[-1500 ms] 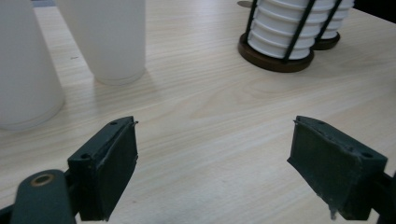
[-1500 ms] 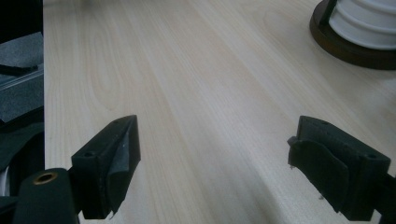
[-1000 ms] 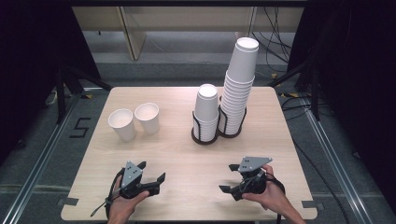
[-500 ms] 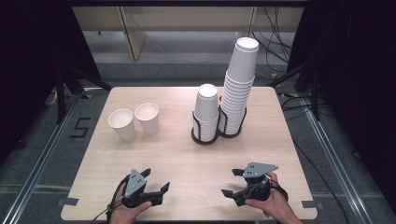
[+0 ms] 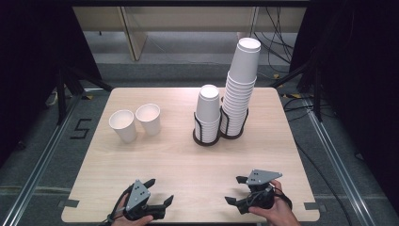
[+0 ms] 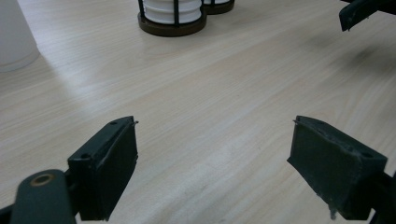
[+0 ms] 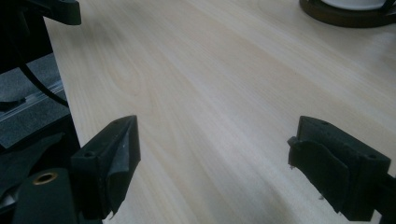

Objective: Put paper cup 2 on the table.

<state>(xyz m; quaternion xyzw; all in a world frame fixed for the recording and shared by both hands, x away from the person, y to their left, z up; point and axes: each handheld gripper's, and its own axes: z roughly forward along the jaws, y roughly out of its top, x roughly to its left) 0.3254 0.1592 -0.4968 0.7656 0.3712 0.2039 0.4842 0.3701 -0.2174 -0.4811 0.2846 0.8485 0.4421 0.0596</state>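
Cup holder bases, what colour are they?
Dark brown, nearly black, with black wire uprights; the holder base shows best in the left gripper view.

One sign can be read: a dark digit "5" marked on the grey floor, just off the left edge of the surface, between that edge and a floor rail. The paper cups and the stacked cups standing on the surface are plain white with no print that can be made out, and nothing legible appears on the cup holders or on the surface itself.
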